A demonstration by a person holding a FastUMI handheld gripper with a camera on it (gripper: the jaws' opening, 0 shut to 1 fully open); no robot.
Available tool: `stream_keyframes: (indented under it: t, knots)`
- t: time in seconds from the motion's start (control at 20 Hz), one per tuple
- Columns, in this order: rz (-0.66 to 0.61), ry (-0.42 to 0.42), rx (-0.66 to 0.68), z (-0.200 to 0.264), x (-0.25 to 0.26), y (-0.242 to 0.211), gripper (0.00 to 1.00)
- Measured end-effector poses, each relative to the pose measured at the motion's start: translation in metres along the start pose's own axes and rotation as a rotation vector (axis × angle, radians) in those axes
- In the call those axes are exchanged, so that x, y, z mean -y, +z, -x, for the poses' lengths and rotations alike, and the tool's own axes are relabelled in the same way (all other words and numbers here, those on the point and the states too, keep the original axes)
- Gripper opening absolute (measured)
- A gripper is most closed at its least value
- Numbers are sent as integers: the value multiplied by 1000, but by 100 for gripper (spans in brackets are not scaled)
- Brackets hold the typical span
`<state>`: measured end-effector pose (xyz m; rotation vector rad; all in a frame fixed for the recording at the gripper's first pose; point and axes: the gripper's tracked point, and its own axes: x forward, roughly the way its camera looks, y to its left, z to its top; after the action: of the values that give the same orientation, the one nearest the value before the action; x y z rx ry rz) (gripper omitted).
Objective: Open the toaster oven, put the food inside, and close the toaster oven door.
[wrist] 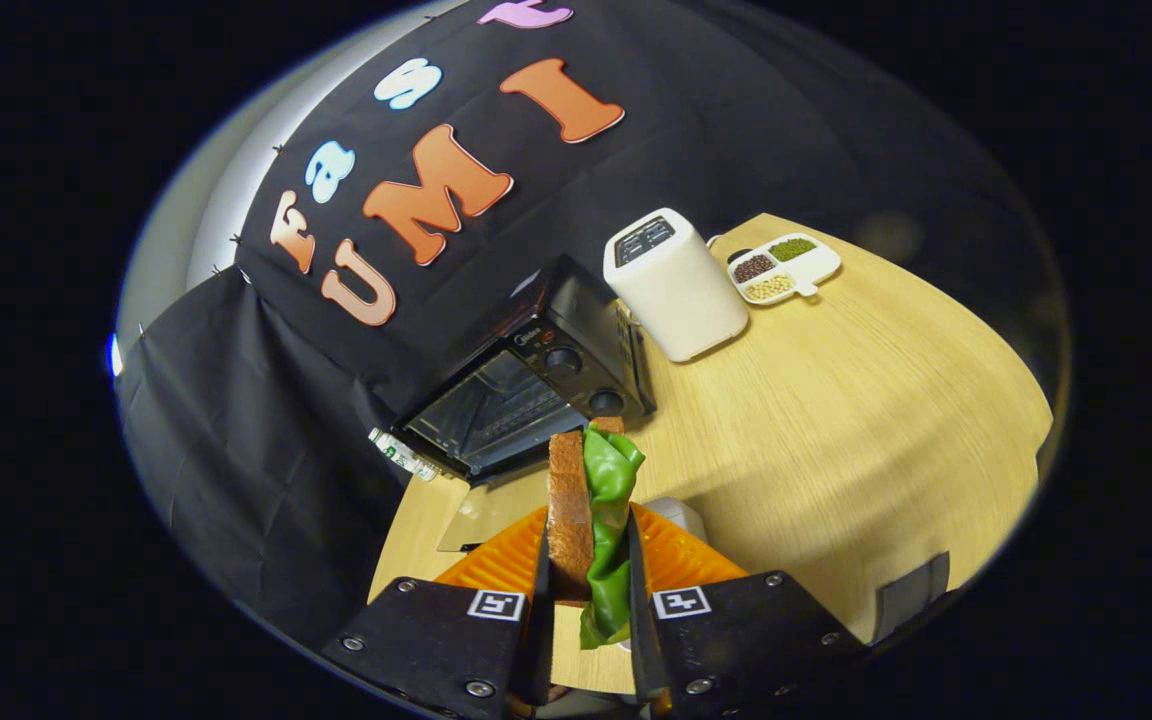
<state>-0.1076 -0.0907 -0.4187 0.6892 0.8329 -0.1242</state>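
Tongs point(591, 575) clamped on brown bread slice with floppy green lettuce leaf point(591, 510), held upright, just short of open black toaster oven point(526, 385). Light, soft, crushable; grip bread flat-sided, gently.

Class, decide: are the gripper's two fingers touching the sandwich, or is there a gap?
Touching. The gripper view shows the sandwich clamped upright between both fingers, with no gap on either side, short of the toaster oven.
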Motion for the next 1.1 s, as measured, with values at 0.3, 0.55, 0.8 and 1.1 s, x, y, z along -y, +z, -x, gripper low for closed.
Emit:
stream_keyframes:
  t: [0.3,0.55,0.8,1.1]
  knots:
    - [-10,73,47,-39,-61,1,32]
    - [-51,154,58,-90,-113,-2,32]
    - [-157,196,44,-148,-136,-12,32]
    - [-241,165,133,-197,-137,-5,32]
